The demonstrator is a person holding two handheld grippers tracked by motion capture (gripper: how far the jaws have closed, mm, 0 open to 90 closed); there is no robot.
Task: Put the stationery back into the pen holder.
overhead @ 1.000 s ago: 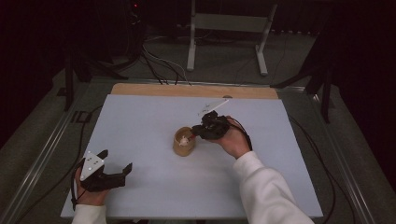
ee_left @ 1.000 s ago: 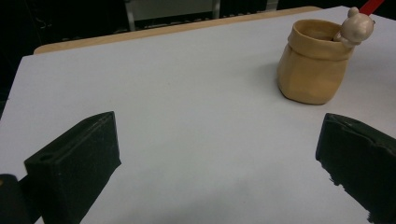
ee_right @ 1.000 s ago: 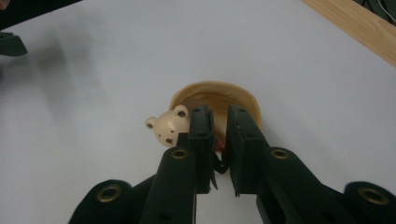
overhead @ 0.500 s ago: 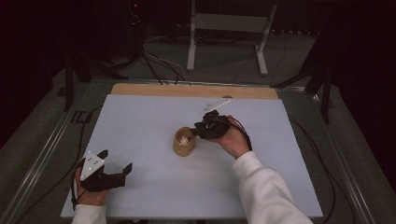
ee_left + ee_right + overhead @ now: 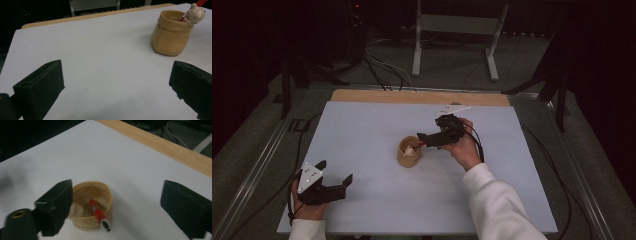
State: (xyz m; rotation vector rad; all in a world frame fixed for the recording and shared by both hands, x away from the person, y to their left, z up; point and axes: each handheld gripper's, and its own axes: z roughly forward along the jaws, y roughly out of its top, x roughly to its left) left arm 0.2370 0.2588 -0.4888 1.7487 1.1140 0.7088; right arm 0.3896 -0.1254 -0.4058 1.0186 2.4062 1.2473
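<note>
A tan pot is seen standing upright near the middle of the white worktop, with a red pen leaned inside it so that its upper end rests against the rim. A small pale figure is attached at the pen's top end and is seen just above the rim of the pot in the left gripper view. The right tool is held just beside the pot, on its right in the high view, pointing toward the pot's mouth. Its jaws have just been opening and are spread wide, with the pen released; in the right gripper view the pot and pen lie between the two black jaws, and no pad is pressed against either. The person's right hand is wrapped around that tool, with a white sleeve trailing to the bottom edge. The left tool is held low near the front left corner of the worktop, well apart from the pot. Its jaws are spread wide with nothing gripped, only bare worktop being seen between them. A wooden strip runs along the far edge of the worktop
</note>
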